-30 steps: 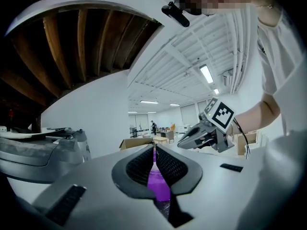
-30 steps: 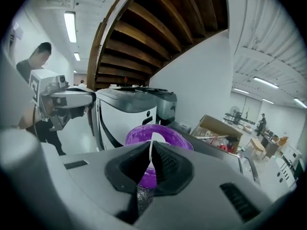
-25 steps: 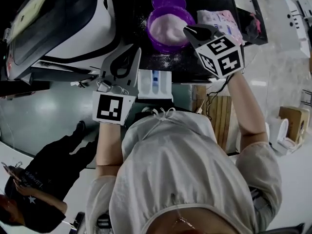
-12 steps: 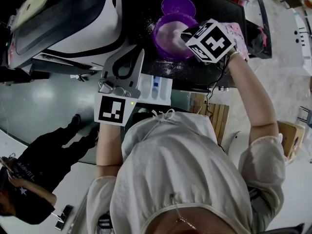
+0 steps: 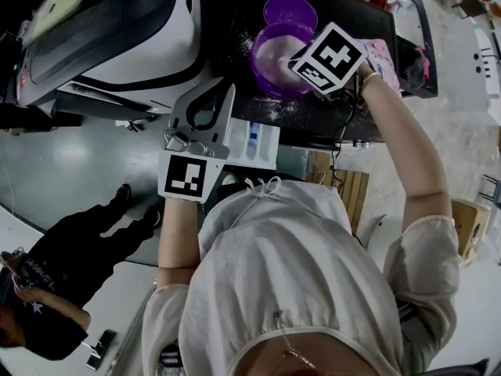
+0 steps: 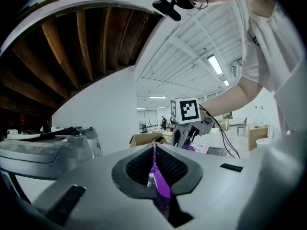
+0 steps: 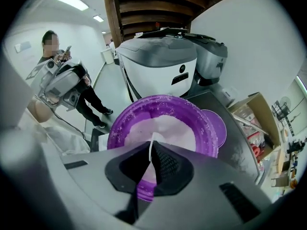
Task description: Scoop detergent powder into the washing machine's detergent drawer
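A purple bowl (image 5: 264,67) of white detergent powder (image 7: 168,128) stands on a black top beside the washing machine (image 5: 117,30). My right gripper (image 5: 304,58) hangs right over the bowl (image 7: 120,123), jaws closed tip to tip. A thin white edge shows at its tips (image 7: 151,150); I cannot tell what it is. The white detergent drawer (image 5: 262,143) is pulled out below the bowl. My left gripper (image 5: 225,92) sits at the drawer's left, shut on a thin purple scoop (image 6: 158,181) seen edge-on.
The bowl's purple lid (image 5: 290,10) lies just beyond it. A pink patterned packet (image 5: 383,53) lies to the right on the black top (image 5: 313,116). A person in dark clothes (image 5: 70,265) stands on the floor at lower left. Spilled powder dots the top near the bowl.
My right gripper has swung left and forward, from the bowl's right rim to over its middle. The left gripper has stayed by the drawer.
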Demonstrator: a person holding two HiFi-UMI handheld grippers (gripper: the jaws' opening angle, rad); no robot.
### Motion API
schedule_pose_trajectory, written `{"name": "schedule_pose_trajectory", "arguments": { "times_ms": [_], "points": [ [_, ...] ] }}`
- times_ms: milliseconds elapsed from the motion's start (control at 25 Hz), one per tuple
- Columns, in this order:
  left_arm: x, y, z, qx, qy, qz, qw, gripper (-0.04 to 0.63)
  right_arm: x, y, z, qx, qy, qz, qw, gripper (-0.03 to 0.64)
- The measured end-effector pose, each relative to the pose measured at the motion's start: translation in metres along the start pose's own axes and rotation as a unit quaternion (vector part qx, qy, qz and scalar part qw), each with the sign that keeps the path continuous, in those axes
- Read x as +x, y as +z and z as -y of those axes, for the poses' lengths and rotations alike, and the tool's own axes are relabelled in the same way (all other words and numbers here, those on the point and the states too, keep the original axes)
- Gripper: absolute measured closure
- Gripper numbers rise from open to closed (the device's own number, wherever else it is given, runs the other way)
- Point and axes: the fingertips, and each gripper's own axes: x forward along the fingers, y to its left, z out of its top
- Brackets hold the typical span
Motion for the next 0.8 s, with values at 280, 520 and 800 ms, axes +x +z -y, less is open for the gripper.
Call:
{"name": "schedule_pose_trajectory", "arguments": {
  "times_ms": [280, 520, 800],
  "points": [
    [-0.010, -0.004, -0.002, 0.008, 0.000, -0.003, 1.0000, 0.561, 0.001, 0.000, -0.010, 0.066, 0.060, 0.013, 0.996, 0.606],
    [-0.016, -0.004, -0.003, 0.013, -0.003, -0.004, 0.9999, 0.561, -0.013, 0.006, -0.021, 0.162, 0.137, 0.058, 0.975, 0.604],
    [-0.015, -0.006, -0.005, 0.021, -0.009, -0.009, 0.9997, 0.561, -0.024, 0.009, -0.024, 0.259, 0.191, 0.121, 0.939, 0.604]
  ]
}}
